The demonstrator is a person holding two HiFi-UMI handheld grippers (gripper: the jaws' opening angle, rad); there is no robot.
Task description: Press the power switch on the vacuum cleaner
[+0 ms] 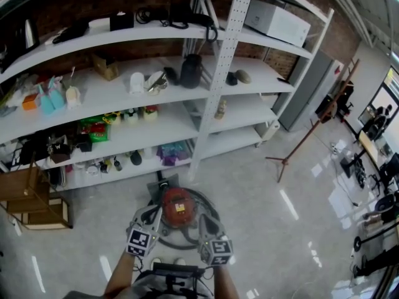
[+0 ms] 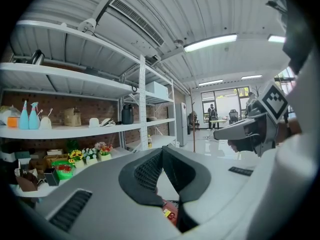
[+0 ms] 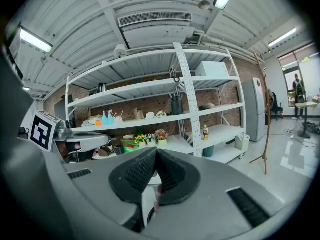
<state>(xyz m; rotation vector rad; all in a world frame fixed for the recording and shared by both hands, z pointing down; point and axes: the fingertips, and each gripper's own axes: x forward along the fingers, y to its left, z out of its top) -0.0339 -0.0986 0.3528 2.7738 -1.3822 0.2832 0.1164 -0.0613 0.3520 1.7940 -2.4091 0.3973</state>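
My left gripper [image 2: 161, 151] and right gripper [image 3: 156, 154] both have their jaws pressed together, holding nothing. They sit over either side of the red canister vacuum cleaner [image 1: 177, 207] on the glossy pale floor [image 1: 262, 204], near white shelving [image 1: 219, 86].

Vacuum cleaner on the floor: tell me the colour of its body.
The vacuum cleaner is red; the head view shows it best.

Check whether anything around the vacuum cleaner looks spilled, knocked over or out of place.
Nothing stands out. The red vacuum cleaner sits upright on the floor in front of the shelves, its hose looped around it. The floor shows only light reflections, no spill. The shelves are crowded, but nothing clearly looks toppled.
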